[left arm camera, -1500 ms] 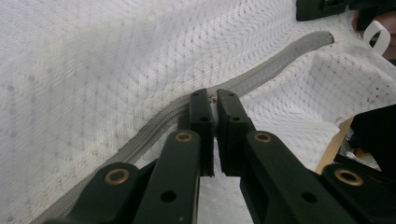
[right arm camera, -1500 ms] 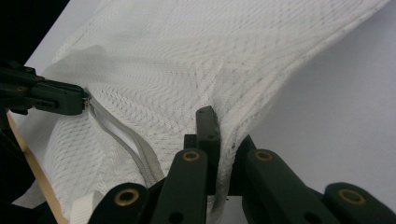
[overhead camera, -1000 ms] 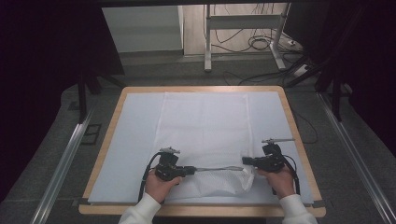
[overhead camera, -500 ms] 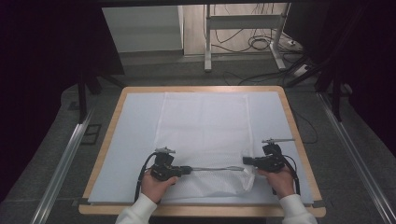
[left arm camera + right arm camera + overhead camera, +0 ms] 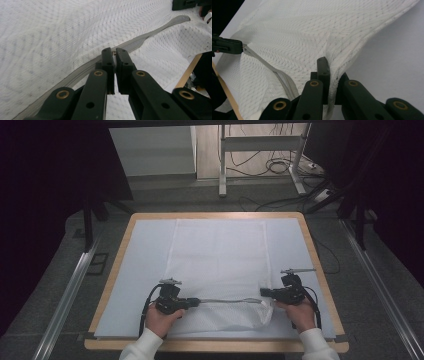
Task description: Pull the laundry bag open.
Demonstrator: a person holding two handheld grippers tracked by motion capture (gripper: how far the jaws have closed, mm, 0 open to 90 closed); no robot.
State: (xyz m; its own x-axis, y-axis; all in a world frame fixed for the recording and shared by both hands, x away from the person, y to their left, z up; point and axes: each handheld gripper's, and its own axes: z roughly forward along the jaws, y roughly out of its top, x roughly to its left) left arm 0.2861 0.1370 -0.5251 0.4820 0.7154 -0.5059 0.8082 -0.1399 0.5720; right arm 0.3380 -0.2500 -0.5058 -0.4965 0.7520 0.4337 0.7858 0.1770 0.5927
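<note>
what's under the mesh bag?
Under the mesh bag lies a white sheet covering the table. Anything inside the bag or beneath its middle is hidden.

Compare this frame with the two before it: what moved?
The left tongs, shut on the zipper pull, slid left along the mesh bag. The right tongs stayed clamped on the bag's right edge, and the bag kept its place.

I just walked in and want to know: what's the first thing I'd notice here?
A white mesh bag lies spread on the table. Along its near edge a grey zipper stretches between two black tools: the left gripper pinches the zipper's left end, while the right gripper clamps the bag's right corner.
</note>
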